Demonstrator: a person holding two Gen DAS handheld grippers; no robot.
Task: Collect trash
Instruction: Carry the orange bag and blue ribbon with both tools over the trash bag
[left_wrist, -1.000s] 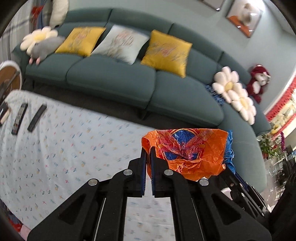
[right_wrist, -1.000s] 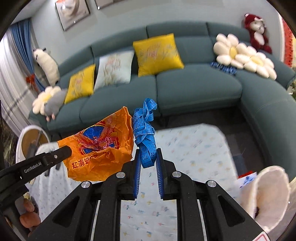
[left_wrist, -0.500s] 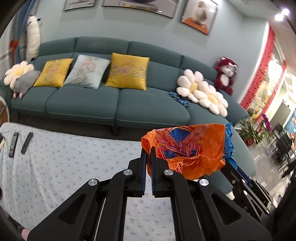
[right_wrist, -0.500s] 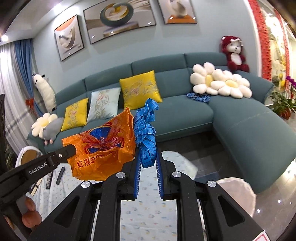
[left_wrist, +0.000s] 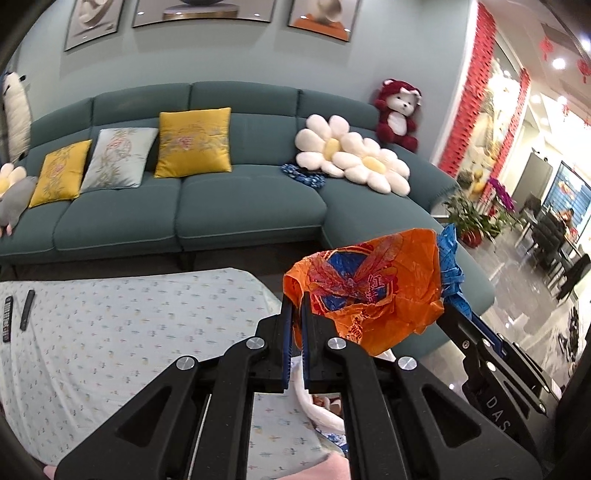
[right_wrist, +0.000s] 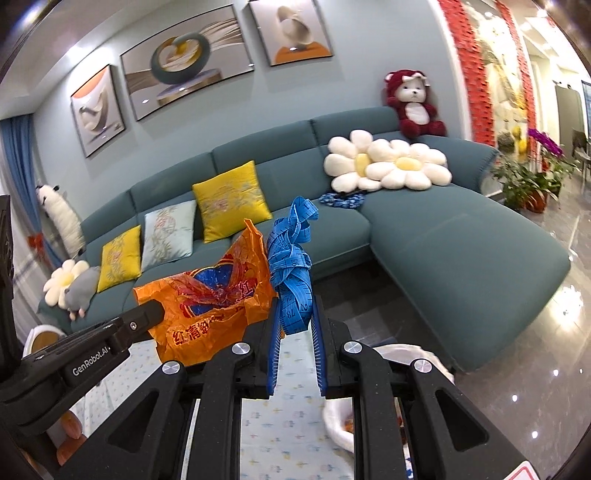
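My left gripper (left_wrist: 297, 295) is shut on a crumpled orange plastic bag (left_wrist: 373, 288) with a red and blue print, held up in the air. The bag also shows in the right wrist view (right_wrist: 214, 302), with the left gripper's arm (right_wrist: 110, 332) at its left. My right gripper (right_wrist: 295, 306) is shut on a bunched blue measuring tape (right_wrist: 291, 258), right beside the bag. The tape's end peeks out behind the bag in the left wrist view (left_wrist: 448, 254). A white bin (right_wrist: 338, 424) with some trash inside sits below both grippers, mostly hidden by them.
A table with a light patterned cloth (left_wrist: 110, 332) lies below, with two remotes (left_wrist: 18, 310) at its far left. A teal corner sofa (left_wrist: 240, 206) with cushions and flower pillows (right_wrist: 388, 162) stands behind. A glossy floor (right_wrist: 517, 350) lies to the right.
Both grippers have swung to the right with their loads still held. The view has tilted up to show the wall pictures, and the white bin now sits under the grippers.
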